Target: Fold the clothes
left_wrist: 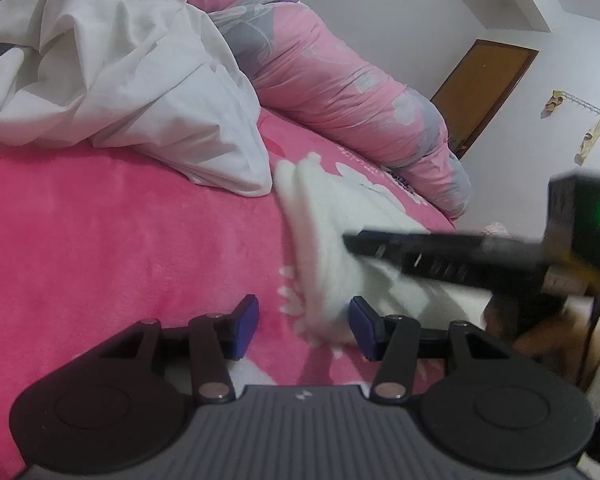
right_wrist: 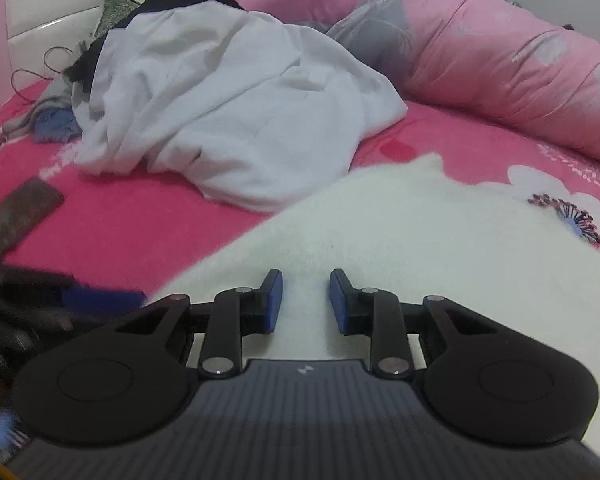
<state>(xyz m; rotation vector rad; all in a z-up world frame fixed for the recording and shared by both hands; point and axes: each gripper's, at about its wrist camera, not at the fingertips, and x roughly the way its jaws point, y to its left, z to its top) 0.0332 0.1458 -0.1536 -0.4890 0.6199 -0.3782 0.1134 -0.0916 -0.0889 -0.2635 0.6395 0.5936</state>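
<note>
Fabric position: the fluffy white fleece garment point(right_wrist: 400, 240) lies on the bed with the pink fleece blanket point(left_wrist: 120, 240), spread directly under and ahead of the right gripper point(right_wrist: 306, 300). In the right wrist view the fleece fills the gap between the blue pads point(right_wrist: 274, 300), but the pads are parted and do not visibly pinch it; the right gripper is released.

In the left wrist view the left gripper point(left_wrist: 304, 326) has its jaws spread wide and grasps nothing. A raised fold of the white fleece point(left_wrist: 328, 248) runs from between its two fingers forward and slightly right; the fold edge lies just beside the right-hand blue pad point(left_wrist: 360, 328). Contact cannot be confirmed owing to blur. The right gripper's body point(left_wrist: 460, 260) crosses the frame from the right, with its tip at the fleece.

Beyond the fleece, a crumpled white cotton garment point(right_wrist: 228, 112) lies in a heap on the blanket. A long pink and grey floral rolled quilt point(right_wrist: 500, 68) lies behind it.
</note>
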